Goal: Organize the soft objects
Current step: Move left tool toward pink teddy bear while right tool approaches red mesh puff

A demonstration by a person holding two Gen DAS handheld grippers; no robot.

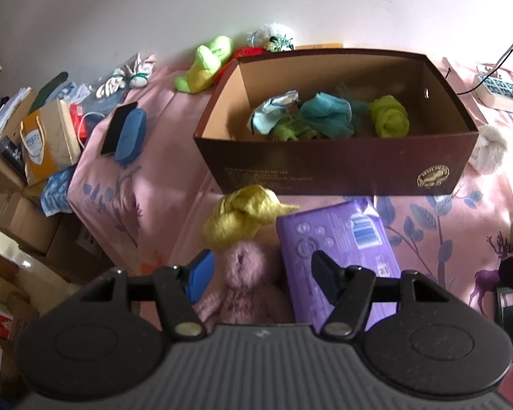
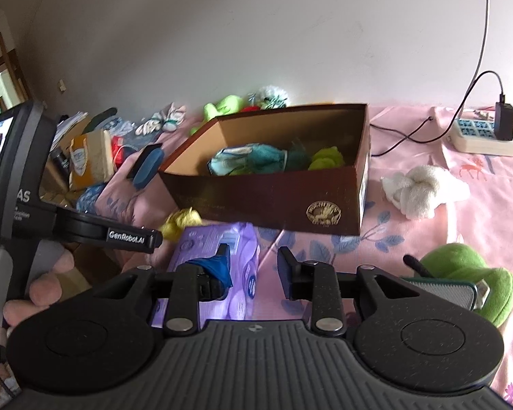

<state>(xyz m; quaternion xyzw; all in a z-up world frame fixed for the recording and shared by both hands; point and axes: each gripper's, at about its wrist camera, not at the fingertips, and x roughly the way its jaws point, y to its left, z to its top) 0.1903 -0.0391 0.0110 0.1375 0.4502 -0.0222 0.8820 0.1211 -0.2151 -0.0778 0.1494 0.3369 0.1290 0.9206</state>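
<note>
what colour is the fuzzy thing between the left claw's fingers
Pale pink, a fluffy knitted item; it shows best in the left wrist view.

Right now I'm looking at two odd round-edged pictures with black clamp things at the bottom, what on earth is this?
A person holds a hand tool in each hand; each ends in a two-finger claw with a wide-angle camera looking along its fingers. One picture comes from the left claw, the other from the right claw, which also shows the left tool in the person's hand. Both claws are open and hold nothing. Below is a pink bedsheet with a brown box holding rolled cloths, a yellow knotted cloth, a purple packet, a fluffy pink toy and a white cloth.
</note>
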